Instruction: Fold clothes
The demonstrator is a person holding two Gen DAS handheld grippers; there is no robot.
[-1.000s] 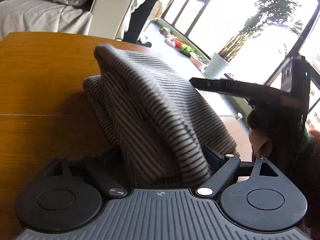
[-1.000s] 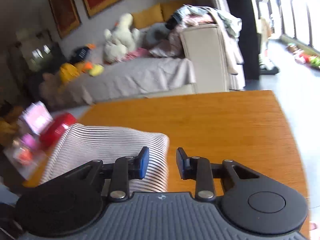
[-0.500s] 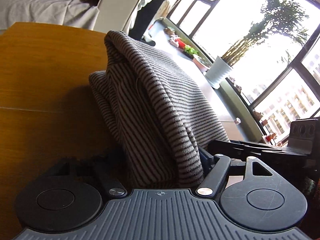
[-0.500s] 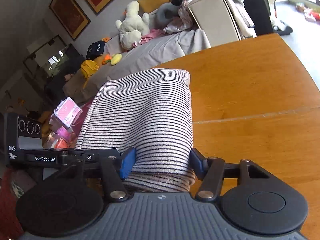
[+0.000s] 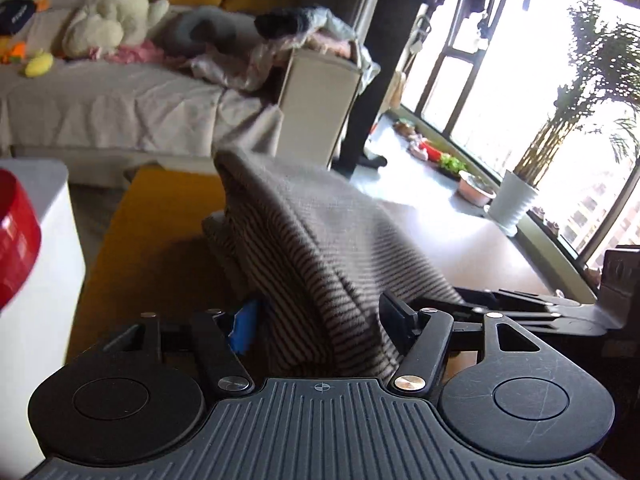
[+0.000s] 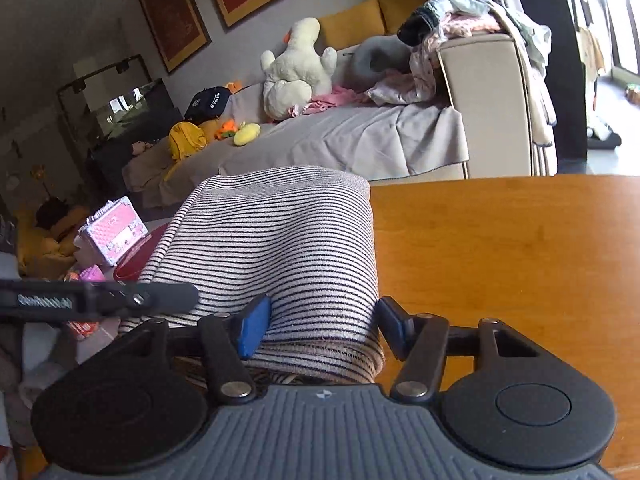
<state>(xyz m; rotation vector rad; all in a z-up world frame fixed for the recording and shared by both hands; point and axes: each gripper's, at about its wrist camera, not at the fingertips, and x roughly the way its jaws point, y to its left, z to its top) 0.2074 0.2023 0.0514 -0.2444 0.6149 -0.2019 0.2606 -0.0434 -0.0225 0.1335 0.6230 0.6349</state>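
A folded striped garment point(image 5: 320, 248) stands up between the fingers of my left gripper point(image 5: 320, 322), which is shut on its near end. In the right wrist view the same striped garment point(image 6: 280, 232) lies as a thick bundle between the blue pads point(image 6: 252, 328) of my right gripper point(image 6: 323, 326), shut on its folded edge. The bundle reaches over the left part of the wooden table point(image 6: 500, 248). The two grippers hold it side by side: the right one's black body point(image 5: 520, 304) shows beside the cloth, and the left one's black bar point(image 6: 100, 300) crosses the other view.
A grey-covered sofa point(image 6: 360, 136) with a white plush toy point(image 6: 296, 68) and loose clothes stands behind the table. A red bowl point(image 5: 16, 236) on a white unit point(image 5: 40, 320) is at left. A pink case point(image 6: 114, 230) lies on the floor. Potted plant point(image 5: 516, 200) by the windows.
My right gripper, empty with narrow fingers a second ago, has widened and taken the bundle's edge. Both views have swung up and leftward with the garment, toward the table's edge.
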